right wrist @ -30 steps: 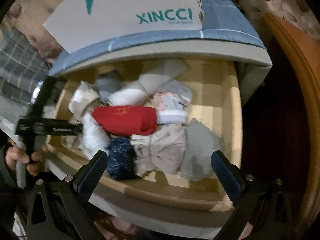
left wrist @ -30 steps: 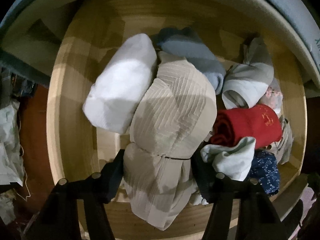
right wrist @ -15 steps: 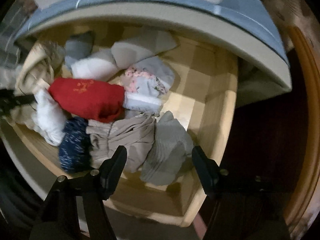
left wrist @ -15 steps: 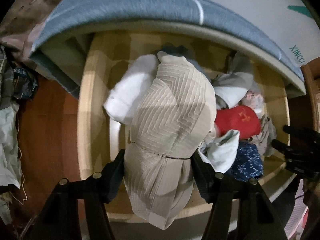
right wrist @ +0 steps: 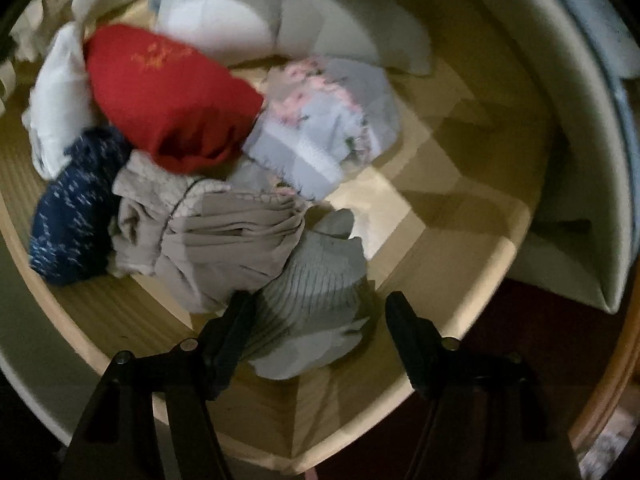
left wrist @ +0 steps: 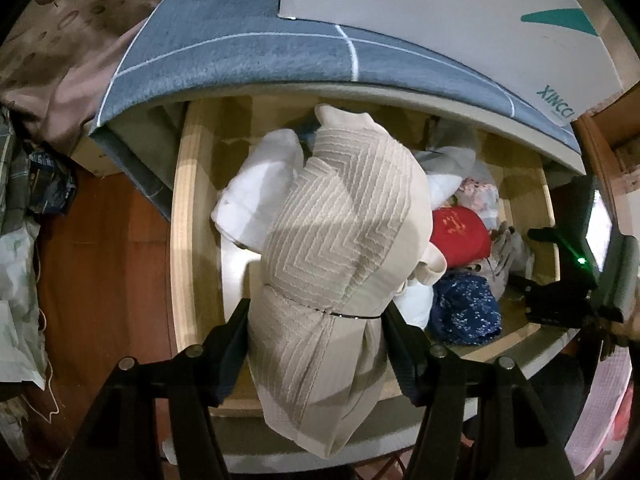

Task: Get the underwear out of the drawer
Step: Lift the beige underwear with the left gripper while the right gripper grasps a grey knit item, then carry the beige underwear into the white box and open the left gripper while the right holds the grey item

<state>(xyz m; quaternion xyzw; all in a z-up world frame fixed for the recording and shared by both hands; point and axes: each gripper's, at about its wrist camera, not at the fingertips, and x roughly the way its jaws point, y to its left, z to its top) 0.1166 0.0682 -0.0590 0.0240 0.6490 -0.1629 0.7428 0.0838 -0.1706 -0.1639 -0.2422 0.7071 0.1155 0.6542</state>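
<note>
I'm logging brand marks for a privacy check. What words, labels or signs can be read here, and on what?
"XINCCI", in teal, on the white box atop the blue cloth; the smaller line under it is too small to read.
Gold mark on the red garment: too blurred to read.

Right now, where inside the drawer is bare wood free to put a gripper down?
Bare wood lies between the floral piece, the grey ribbed piece and the drawer's side wall. The middle is crowded around the red roll.
</note>
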